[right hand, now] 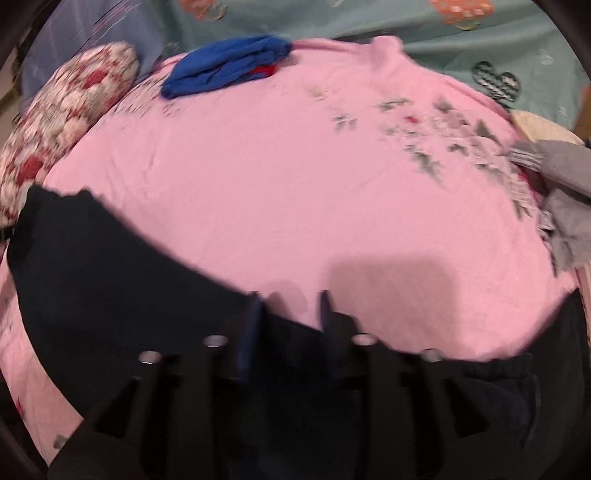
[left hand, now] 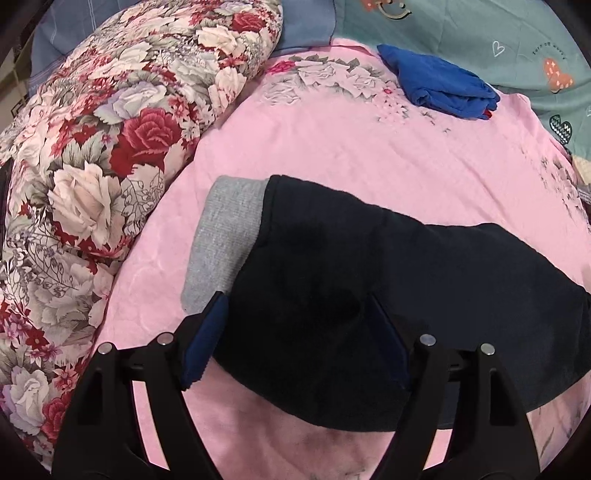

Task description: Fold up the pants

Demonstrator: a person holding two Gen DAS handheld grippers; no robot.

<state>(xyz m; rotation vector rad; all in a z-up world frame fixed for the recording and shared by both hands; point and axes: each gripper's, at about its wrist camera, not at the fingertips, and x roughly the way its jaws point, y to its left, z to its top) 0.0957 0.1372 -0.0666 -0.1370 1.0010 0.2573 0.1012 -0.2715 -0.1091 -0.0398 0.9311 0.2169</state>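
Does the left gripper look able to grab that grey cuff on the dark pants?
Probably yes. The left gripper is open over the dark pants, and the grey cuff lies uncovered on the pink sheet just beyond its left finger.

You have one pair of dark pants (left hand: 369, 251) with a single grey cuff (left hand: 225, 236) showing, one folded blue garment (left hand: 439, 81), and one grey garment (right hand: 565, 188) at the edge. Under them lie one pink blanket (left hand: 351, 147), one floral quilt (left hand: 110, 129), and two grippers work, left gripper (left hand: 295, 310) and right gripper (right hand: 288, 299).

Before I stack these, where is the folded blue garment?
The folded blue garment lies at the far end of the pink sheet, beyond the dark pants, next to the teal bedding.
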